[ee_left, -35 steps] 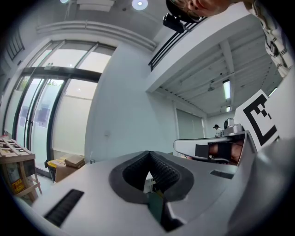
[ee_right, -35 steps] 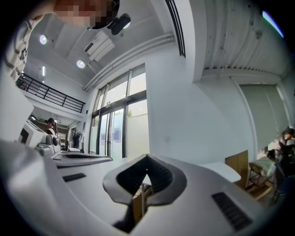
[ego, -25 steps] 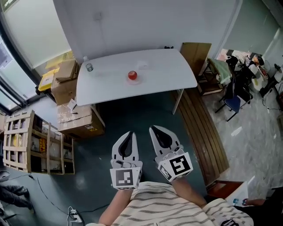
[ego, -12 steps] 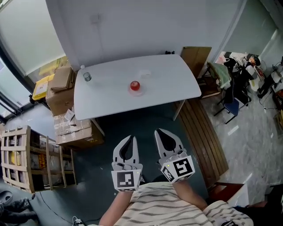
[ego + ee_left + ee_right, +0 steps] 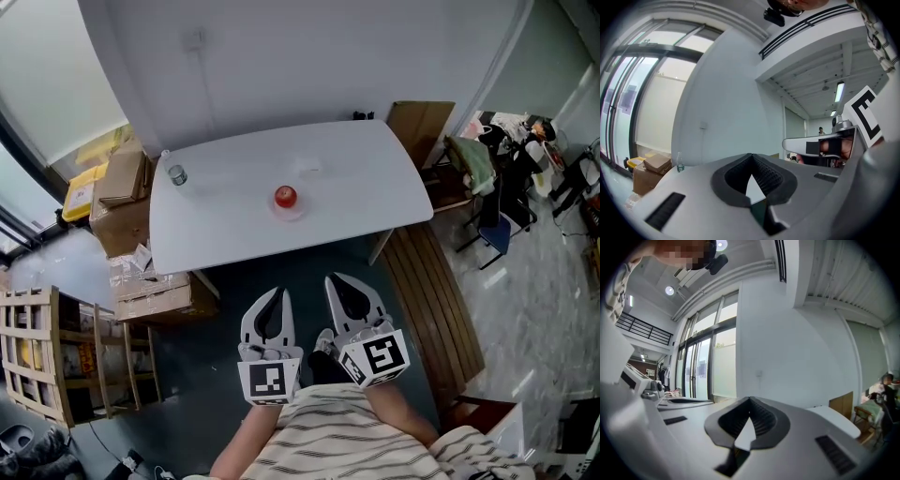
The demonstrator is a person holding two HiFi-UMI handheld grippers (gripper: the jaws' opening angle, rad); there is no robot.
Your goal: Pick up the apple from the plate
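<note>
Approach phase of the pick. Left gripper (image 5: 273, 296) and right gripper (image 5: 337, 283) sit side by side at lower centre of the head view. Both have their jaws pressed together with nothing between them, and both are well short of the table (image 5: 356, 183). Apple (image 5: 285, 196) rests on a pale plate (image 5: 299, 211) near the table's middle, at upper centre of the frame.

Good practice, as judged here: commit one gripper and spread its jaws before it reaches the fruit. Bring it in level over the near edge and close across the apple's widest part, so the smooth, round skin does not slip out and the light plate is not dragged.

Surface: white with rounded corners, bare apart from a small bottle (image 5: 175, 174) at its left end.

Room: cardboard boxes (image 5: 120, 183) and a wooden rack (image 5: 42, 352) at left, dark floor below, a cluttered chair (image 5: 495, 217) at right.
</note>
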